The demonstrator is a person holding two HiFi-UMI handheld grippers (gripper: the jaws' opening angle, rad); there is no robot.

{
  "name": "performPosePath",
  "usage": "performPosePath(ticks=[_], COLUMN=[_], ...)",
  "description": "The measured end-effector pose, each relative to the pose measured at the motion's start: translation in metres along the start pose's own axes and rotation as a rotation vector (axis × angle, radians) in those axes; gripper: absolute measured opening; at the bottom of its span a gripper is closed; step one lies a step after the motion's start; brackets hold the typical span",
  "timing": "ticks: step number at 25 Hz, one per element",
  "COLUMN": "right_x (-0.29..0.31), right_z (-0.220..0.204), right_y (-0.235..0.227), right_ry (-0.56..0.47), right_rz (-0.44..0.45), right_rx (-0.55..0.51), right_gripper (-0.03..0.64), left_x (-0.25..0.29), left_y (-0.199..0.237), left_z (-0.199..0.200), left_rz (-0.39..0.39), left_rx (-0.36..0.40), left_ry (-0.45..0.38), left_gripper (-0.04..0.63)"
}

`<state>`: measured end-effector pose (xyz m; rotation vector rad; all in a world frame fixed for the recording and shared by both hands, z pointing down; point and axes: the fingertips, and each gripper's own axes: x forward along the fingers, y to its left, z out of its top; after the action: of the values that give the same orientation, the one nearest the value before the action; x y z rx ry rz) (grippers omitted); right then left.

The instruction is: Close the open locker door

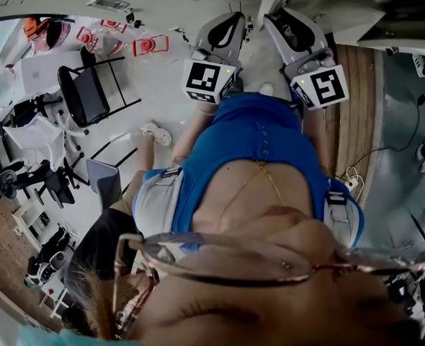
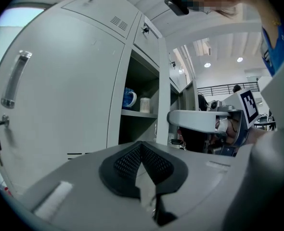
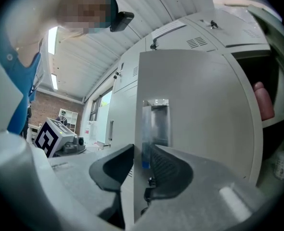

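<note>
1. Head view: the left gripper and the right gripper are held out side by side ahead of the person's blue shirt, toward pale lockers along the top edge. The open door cannot be picked out from here
2. Left gripper view: the jaws are pressed together with nothing between them. Ahead at the left is a closed locker front with a handle. Beside it, an open compartment holds a blue mug and a white cup on its shelf. I judge this gripper to be idle in this step
3. Right gripper view: the locker door stands open and is seen nearly edge-on, its free edge running down between the jaws. The jaws are apart, one pad on each side, and a sliver of gap shows at the right pad, so I read no pinch. The door handle sits just beyond. A dark open compartment at the right holds a pink thing. The step in hand looks like engaging the door's edge. Next, the pads should nip that edge or bear on the face, then carry the door round its hinge arc until flush, slipping clear before the frame traps them
</note>
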<state>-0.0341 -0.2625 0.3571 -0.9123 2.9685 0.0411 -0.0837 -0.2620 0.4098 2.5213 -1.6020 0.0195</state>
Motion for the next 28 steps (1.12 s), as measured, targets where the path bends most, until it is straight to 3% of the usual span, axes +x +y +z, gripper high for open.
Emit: performPosePath(ticks=[7, 17, 21, 24, 28], right_x=[0.011, 0.025, 0.041, 0.05, 0.06], right_z=[0.011, 0.02, 0.013, 0.009, 0.007], right_y=[-0.006, -0.02, -0.024, -0.034, -0.039], right_ry=[-0.026, -0.066, -0.083, -0.099, -0.077], right_rz=[-0.001, -0.028, -0.074, -0.149, -0.215], right_rx=[-0.003, -0.005, 0.021, 0.078, 0.02], right_gripper=[0.101, 0.095, 0.089, 0.048, 0.035], left_x=[-0.002, 0.01, 0.016, 0.021, 0.026], left_y=[0.007, 0.001, 0.01, 0.015, 0.015], left_z=[0.008, 0.014, 0.007, 0.004, 0.001], left_rz=[0.005, -0.083, -0.139, -0.188, -0.242], left_rx=[0.007, -0.007, -0.007, -0.002, 0.005], left_ry=[-0.006, 0.001, 0.014, 0.024, 0.031], left_gripper=[-0.003, -0.003, -0.003, -0.003, -0.003])
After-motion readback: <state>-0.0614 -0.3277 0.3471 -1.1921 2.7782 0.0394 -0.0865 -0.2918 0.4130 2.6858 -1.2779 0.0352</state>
